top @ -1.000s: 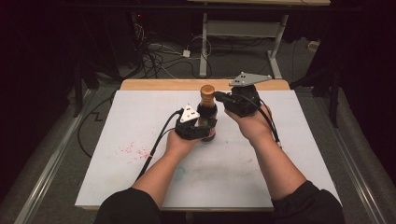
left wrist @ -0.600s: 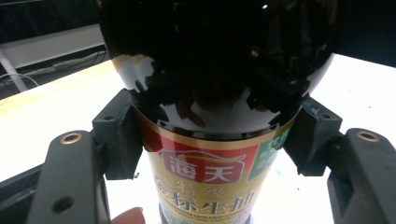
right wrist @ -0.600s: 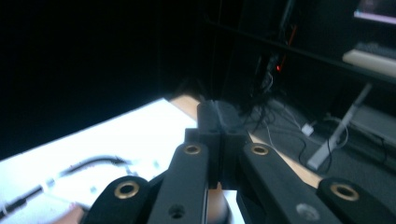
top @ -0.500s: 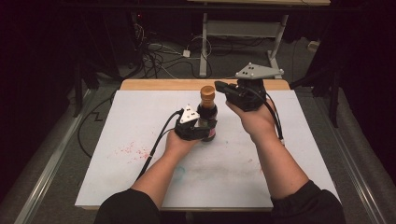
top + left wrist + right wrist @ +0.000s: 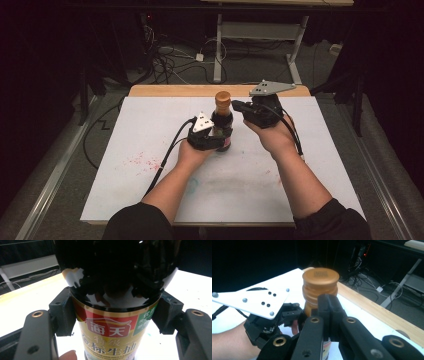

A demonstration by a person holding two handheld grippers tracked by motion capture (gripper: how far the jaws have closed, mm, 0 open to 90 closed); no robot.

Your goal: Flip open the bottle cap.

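High view: dark sauce bottle (image 5: pixel 222 125) stood upright on table (image 5: pixel 125 125), clamped at label by left tongs (image 5: pixel 216 140). Right tongs (image 5: pixel 239 106) clenched empty, held just beside bronze cap (image 5: pixel 222 96). Cap presumably to be unscrewed: right tongs must be opened, closed squarely on cap, bottle kept steady. Bottle base hidden; cap seal hard to judge.

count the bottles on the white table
1. A dark glass sauce bottle with a gold screw cap stands upright near the far middle of the white table, clamped at its body by the left gripper; the shut right gripper sits beside its neck.
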